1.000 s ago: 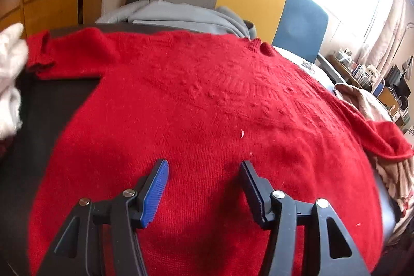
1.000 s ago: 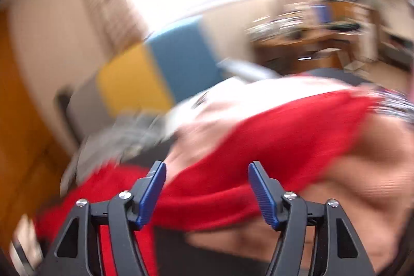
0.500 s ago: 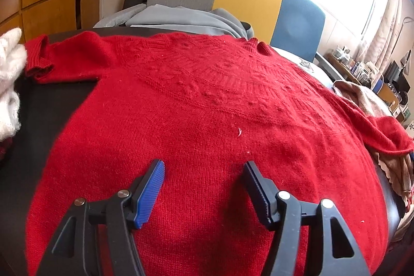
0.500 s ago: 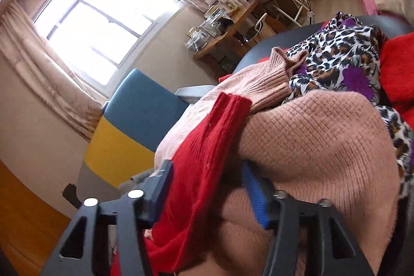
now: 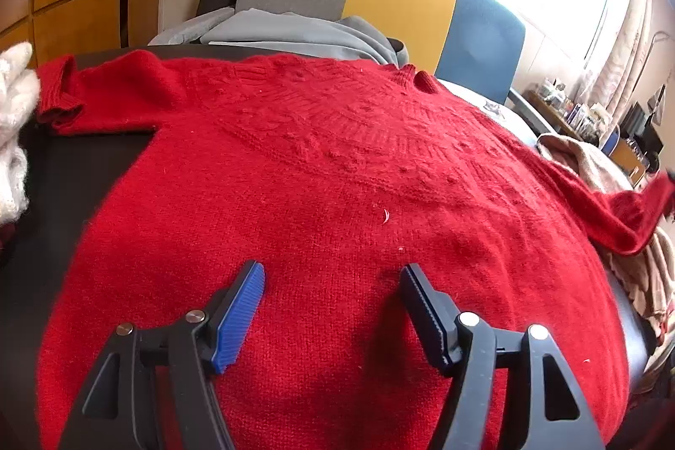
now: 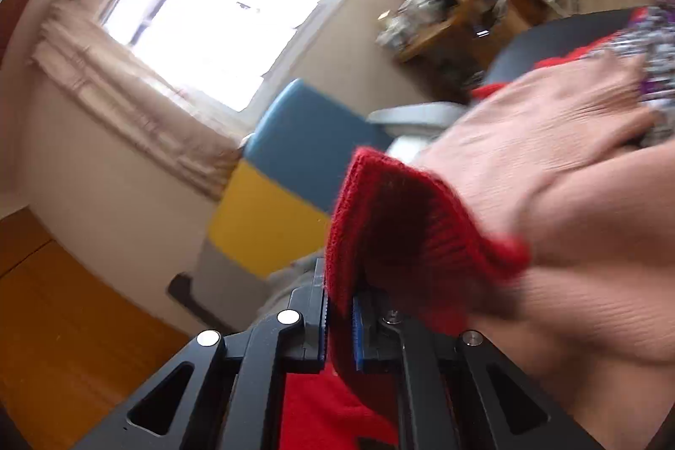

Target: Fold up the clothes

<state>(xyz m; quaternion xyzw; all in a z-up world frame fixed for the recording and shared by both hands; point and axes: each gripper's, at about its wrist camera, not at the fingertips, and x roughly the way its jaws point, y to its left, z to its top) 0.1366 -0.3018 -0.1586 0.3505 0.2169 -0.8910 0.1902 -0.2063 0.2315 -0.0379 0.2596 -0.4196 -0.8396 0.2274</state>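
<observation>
right wrist view: right gripper (image 6: 338, 317) pinches the red sweater (image 5: 337, 197) cuff (image 6: 405, 222); left gripper (image 5: 331, 306) spread, idle; thin knit could slip out mid-fold.

We found no text, label, brand, number or sign that could be read in either view. The clutter on the far desk (image 5: 590, 112) was too small and blurred to make out any lettering.
</observation>
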